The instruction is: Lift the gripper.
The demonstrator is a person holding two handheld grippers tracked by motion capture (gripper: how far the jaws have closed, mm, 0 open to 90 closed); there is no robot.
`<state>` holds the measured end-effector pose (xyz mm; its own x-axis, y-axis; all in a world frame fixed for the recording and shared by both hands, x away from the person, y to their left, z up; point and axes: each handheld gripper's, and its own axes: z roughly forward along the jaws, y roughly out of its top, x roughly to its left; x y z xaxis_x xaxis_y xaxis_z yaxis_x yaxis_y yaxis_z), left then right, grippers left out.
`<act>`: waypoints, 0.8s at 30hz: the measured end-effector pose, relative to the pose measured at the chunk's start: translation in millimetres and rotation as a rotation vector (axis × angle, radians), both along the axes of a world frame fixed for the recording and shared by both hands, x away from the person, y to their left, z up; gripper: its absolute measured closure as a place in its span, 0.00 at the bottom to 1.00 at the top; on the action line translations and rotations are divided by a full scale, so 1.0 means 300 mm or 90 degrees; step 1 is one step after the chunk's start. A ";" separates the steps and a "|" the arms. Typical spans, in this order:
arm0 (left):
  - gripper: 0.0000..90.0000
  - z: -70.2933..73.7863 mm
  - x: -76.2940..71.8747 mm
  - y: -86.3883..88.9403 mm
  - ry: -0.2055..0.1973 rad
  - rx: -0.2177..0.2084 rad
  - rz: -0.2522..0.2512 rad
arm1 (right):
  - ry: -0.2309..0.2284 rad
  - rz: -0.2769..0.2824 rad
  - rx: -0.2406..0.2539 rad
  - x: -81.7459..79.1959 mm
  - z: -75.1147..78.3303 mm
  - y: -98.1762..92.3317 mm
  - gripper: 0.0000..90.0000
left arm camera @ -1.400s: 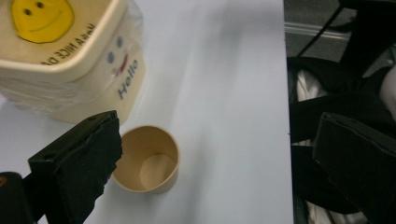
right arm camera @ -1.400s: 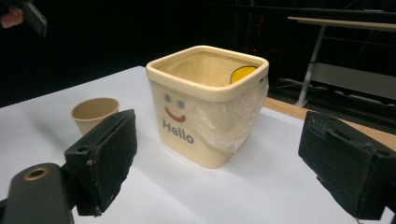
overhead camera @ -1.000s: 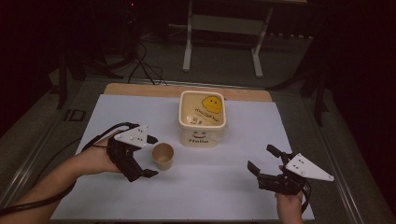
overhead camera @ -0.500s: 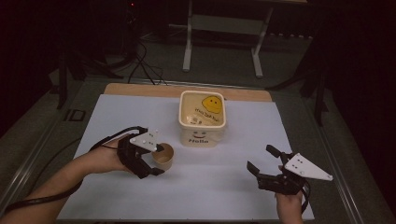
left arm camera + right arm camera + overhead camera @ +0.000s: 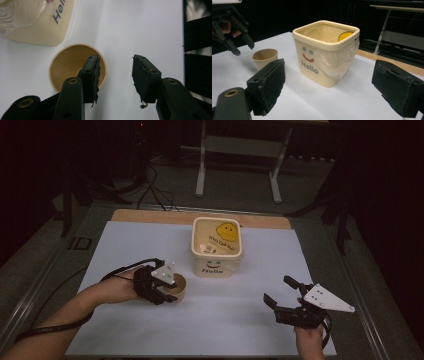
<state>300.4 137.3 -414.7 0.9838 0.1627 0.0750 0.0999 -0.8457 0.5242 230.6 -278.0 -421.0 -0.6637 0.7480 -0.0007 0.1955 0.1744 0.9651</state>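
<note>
Left hand-held gripper (image 5: 113, 75) wide open, one jaw over paper cup (image 5: 65, 64) rim: pre-grasp; next straddle wall and close; right hand-held gripper (image 5: 286, 295) open, idle.

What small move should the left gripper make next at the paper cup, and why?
Probably close the left gripper on the wall of the paper cup. Its jaws are open, one over the cup's mouth and one outside the rim, so they straddle the wall. The right gripper waits open, away from the cream bin.
</note>
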 end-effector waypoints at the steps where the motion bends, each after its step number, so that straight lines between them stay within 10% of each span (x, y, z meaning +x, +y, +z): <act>1: 0.64 -0.003 0.002 -0.001 -0.001 0.002 0.001 | 0.000 0.000 0.000 0.000 0.000 0.000 0.13; 24: 0.83 -0.122 0.064 -0.048 0.012 0.073 -0.012 | 0.008 0.005 -0.007 0.005 -0.005 0.001 0.13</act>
<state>319.5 122.8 -451.3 0.9881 0.1353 0.0736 0.0920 -0.9019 0.4221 232.1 -277.6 -422.6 -0.6699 0.7424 -0.0007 0.2067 0.1873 0.9603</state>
